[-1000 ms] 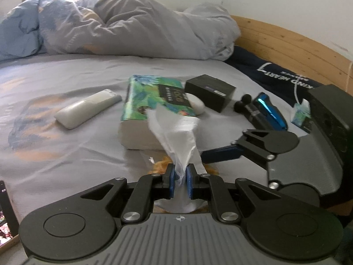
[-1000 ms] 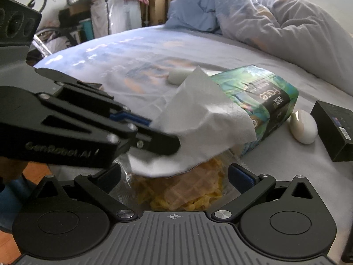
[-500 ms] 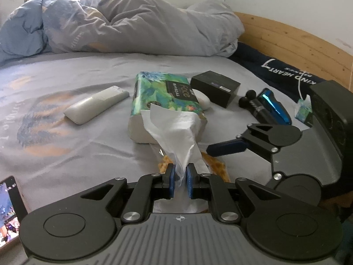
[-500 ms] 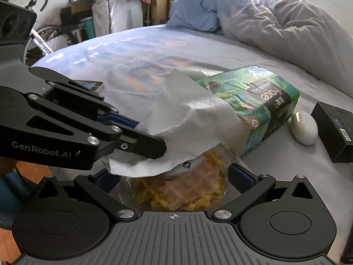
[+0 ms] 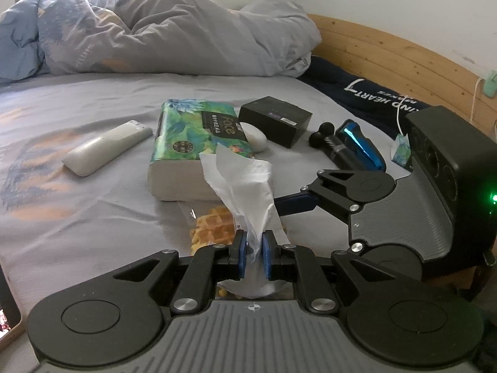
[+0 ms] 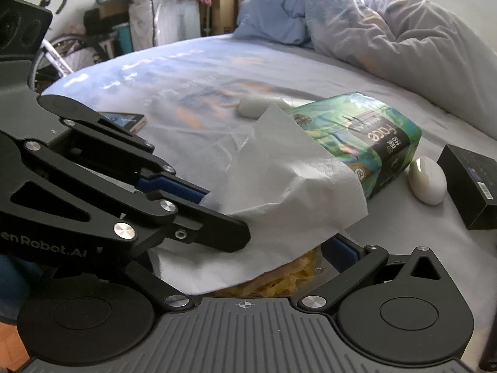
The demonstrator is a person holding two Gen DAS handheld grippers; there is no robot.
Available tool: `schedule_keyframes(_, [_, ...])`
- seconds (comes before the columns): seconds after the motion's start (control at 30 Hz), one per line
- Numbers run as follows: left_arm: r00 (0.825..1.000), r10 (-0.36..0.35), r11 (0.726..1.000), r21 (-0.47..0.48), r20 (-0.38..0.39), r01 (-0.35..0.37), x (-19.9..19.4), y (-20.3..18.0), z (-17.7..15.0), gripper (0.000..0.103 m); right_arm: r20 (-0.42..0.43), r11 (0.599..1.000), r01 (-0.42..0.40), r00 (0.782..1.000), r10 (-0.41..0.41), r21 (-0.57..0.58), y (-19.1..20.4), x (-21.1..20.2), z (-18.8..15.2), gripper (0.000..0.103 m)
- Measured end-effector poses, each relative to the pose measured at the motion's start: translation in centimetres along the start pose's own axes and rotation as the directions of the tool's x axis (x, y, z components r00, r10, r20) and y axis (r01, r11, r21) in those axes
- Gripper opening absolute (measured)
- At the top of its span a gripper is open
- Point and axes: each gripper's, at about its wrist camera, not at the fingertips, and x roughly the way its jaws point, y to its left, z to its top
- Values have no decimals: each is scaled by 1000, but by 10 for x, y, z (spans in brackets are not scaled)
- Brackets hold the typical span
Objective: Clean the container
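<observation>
On the bed (image 5: 93,205), just in front of the green tissue pack (image 5: 198,130), lies the clear waffle container (image 5: 211,227). Left gripper (image 5: 254,248): fingers closed on a white tissue (image 5: 245,186), which stands up from the pads and drapes over the container. Right gripper (image 5: 279,205): wide apart, one blue finger (image 6: 340,248) showing beside the container, the other hidden under the tissue; whether the pads press on it, cannot tell. Left of the pack, a white remote (image 5: 105,146). Right of the pack, touching it, a white oval case (image 5: 256,136); beyond that a black box (image 5: 275,119) and a blue-and-black device (image 5: 351,147).
</observation>
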Motion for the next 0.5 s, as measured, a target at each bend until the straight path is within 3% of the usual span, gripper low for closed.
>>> schedule_keyframes(0.5, [999,38,999,-18,12,-38,9,-3,3,18,0,1000,3,1000,-3,-10,0,0,-2,103])
